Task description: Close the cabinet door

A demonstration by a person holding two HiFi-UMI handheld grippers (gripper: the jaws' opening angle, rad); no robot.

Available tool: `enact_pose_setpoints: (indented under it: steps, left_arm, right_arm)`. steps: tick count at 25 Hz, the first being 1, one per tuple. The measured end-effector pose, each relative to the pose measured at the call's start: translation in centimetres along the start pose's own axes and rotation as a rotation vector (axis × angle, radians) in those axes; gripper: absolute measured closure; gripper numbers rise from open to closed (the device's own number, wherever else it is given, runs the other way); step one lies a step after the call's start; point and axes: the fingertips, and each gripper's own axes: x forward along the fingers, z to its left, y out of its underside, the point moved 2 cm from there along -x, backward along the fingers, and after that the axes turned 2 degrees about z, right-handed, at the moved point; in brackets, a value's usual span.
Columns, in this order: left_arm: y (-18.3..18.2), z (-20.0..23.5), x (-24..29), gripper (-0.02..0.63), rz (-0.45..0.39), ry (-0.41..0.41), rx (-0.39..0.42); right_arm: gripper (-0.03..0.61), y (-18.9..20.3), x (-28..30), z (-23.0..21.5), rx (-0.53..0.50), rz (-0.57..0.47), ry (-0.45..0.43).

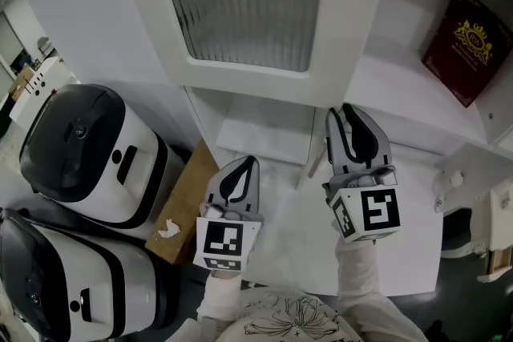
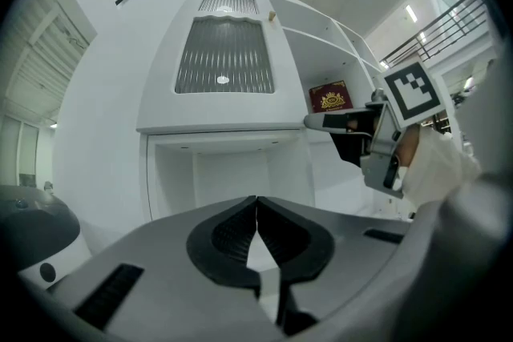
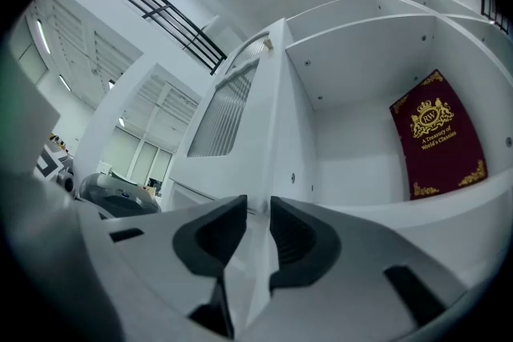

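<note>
Plainly a stiff hinged panel: the door (image 1: 240, 4) stands swung out from the cabinet (image 1: 417, 92), a white frame round ribbed glass, probably light on its hinges, though the pane wants no slamming. The right hand-held gripper (image 3: 258, 204) pinches the door's free lower edge between its pads, which looks a sound hold, on solid frame and not on glass; the smooth paint may slip, so a steady push should serve. The left hand-held gripper (image 2: 256, 200) is pressed together on nothing, low beside it.
</note>
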Motion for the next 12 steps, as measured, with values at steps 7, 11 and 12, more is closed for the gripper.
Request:
enact_pose_setpoints:
  steps: [7,11,12]
  left_arm:
    - [-0.4,0.1,-0.1,0.609,-0.010,0.001,0.001]
    - [-1.2,0.0,-0.5,0.609,-0.032,0.007,0.004]
    - [-1.4,0.1,-0.7,0.609,-0.036,0.007,0.004]
  right_arm:
    - [0.491,0.0,0.1,0.1,0.016,0.009,0.032]
    - [0.491,-0.1,0.0,0.1,0.027,0.029,0.065]
    - [0.491,-0.1,0.0,0.1,0.030,0.032,0.076]
